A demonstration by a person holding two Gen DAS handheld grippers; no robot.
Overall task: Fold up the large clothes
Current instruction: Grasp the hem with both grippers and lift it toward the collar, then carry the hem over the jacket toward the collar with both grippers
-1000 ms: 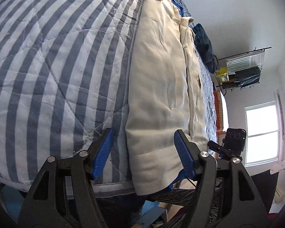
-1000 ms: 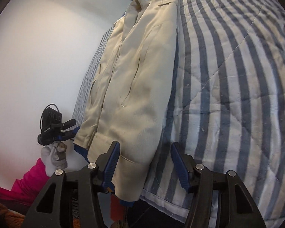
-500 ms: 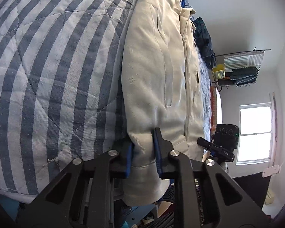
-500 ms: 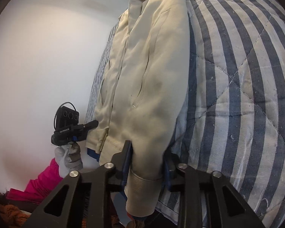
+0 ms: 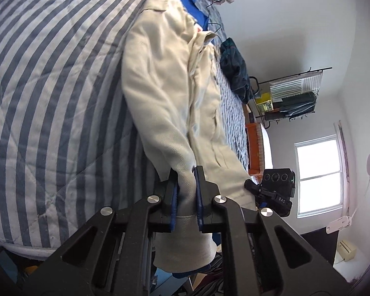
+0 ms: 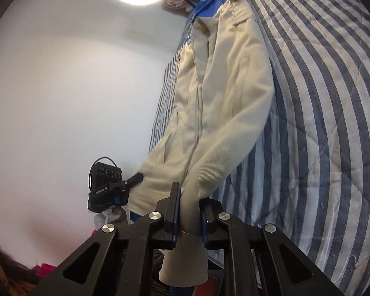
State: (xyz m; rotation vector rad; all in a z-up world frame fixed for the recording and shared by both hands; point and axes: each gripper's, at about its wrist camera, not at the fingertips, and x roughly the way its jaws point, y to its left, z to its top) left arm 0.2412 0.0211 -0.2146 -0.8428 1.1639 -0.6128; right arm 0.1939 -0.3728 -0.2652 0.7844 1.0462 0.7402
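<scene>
A: Which step was it?
B: Taking hold. The cream jacket lay on the striped bed; the left gripper had its jaws closing on one sleeve cuff, the right gripper closing on the other.
A: Next?
B: Probably crossing both sleeves over the chest.
A: Hidden?
B: The hem hung off the bed's edge.
</scene>
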